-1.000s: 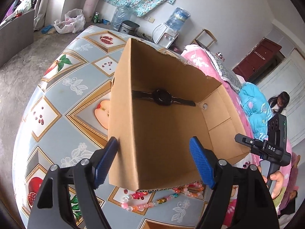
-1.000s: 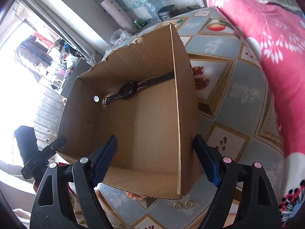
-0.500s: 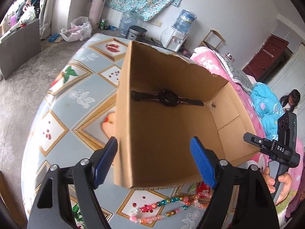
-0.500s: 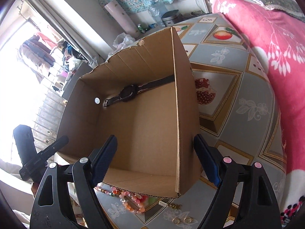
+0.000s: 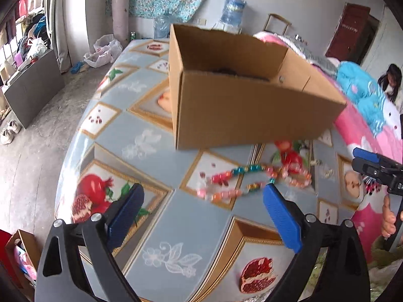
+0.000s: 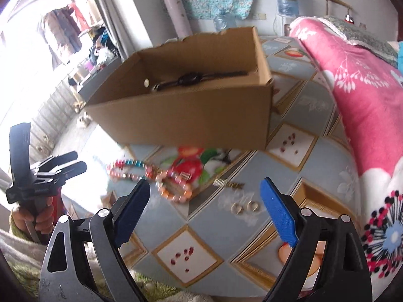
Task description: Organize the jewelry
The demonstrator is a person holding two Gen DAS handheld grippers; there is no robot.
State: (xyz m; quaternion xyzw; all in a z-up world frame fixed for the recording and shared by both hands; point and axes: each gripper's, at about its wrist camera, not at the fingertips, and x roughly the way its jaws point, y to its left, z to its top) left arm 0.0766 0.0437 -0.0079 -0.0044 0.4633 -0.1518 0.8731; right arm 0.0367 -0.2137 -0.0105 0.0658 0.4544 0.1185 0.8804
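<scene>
Clearly, both grippers were held apart with nothing between the blue pads, and their jaws had just been opening further. The left gripper was aimed down at the table, short of the bead necklace, which lay in a loose loop just in front of the cardboard box. The right gripper was pointed at the same stretch of the table, where the bead necklace was seen left of centre, two small rings lay side by side close to its pads, and a small gold piece was placed between the rings and the box; what this piece was could not be told. A black watch was already lying inside the cardboard box.

The step in hand was judged to be the picking of the next piece. It was thought best that only one item be chosen for each gripper, so that the hands would not cross. For the necklace, one strand should be pinched near its middle, and the lift should be slow, because the beads could slip or swing. The rings would need the pads brought low and flat to the table.
</scene>
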